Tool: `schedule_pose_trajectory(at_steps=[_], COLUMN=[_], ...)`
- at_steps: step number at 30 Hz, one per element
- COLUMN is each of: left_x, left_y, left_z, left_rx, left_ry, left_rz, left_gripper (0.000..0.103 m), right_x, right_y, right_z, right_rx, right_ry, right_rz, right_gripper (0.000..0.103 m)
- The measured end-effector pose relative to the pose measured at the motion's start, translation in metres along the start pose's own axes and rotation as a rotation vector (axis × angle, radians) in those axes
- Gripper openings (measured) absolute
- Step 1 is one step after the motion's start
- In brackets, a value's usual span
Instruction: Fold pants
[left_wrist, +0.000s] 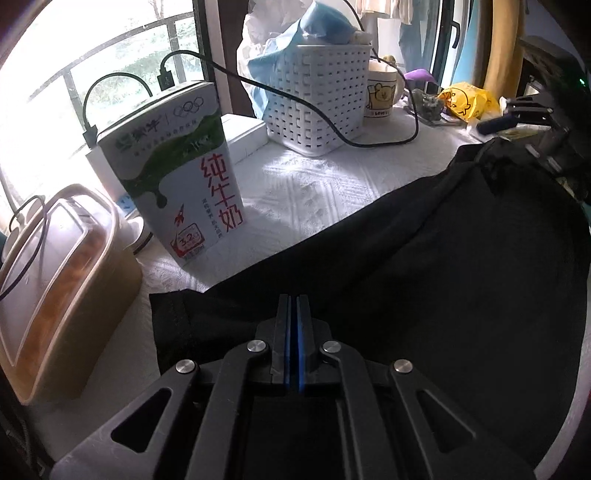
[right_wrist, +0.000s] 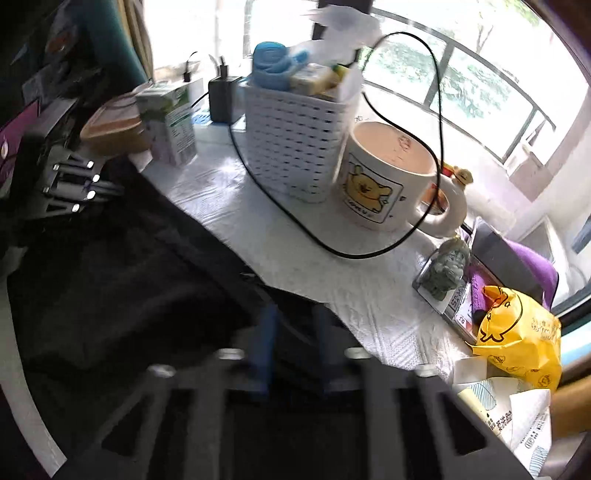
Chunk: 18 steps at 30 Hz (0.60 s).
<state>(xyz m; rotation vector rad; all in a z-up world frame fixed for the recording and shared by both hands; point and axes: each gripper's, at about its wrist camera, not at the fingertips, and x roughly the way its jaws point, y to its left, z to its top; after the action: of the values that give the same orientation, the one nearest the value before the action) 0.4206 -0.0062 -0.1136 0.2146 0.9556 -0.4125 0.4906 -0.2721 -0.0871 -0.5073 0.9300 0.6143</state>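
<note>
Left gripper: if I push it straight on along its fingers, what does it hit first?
Most likely the black fabric pants. The left gripper, jaws shut, points steeply down at the cloth just ahead of its tips. The green-and-white milk carton stands farther off to the left, probably outside that line.

Left tongs (left_wrist: 294, 301) pressed together; right tongs (right_wrist: 295, 314) apart.
</note>
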Motion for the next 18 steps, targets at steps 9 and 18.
schedule_pose_trajectory(at_steps=[9,18], left_x=[-0.011,-0.001], left_y=[-0.005,-0.018], left_z=[-0.004,-0.009], left_rx=[0.020,0.085], left_ry=[-0.010,-0.038], left_rz=[-0.021,-0.007], left_gripper=[0.001,0.001], right_x=[0.011,0.044], right_y=[0.026,0.034], right_z=[-0.003,0.009], right_rx=[-0.104,-0.098], right_ry=[0.018,0.033], right_rz=[-0.013,0.014], right_gripper=[0.065,0.009])
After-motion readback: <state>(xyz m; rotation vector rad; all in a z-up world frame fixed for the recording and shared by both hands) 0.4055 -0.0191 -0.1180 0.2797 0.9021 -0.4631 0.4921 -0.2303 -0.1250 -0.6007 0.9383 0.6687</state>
